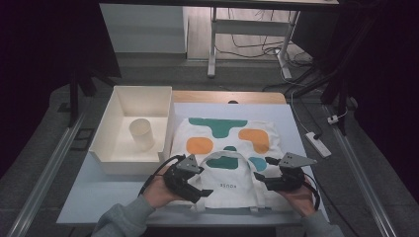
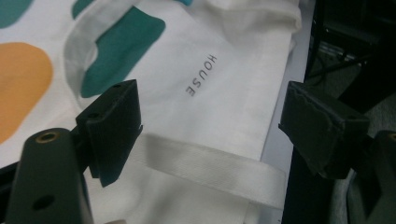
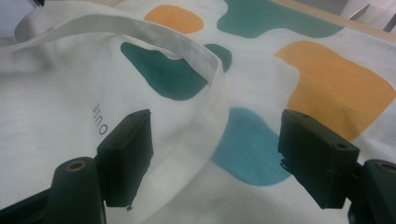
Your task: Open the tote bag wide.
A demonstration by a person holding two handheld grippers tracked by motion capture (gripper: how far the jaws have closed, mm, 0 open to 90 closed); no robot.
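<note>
While both grippers' jaws gape wide over the tote bag [image 1: 227,148], the bin [image 1: 111,153] holds a cup [image 1: 142,133].

The tote bag [image 2: 224,70] runs off the frame in both gripper views, its printed word [image 3: 99,119] half-hidden.

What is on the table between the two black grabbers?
In the high view, the near end of the white tote bag lies between the left hand-held gripper and the right hand-held gripper.
</note>
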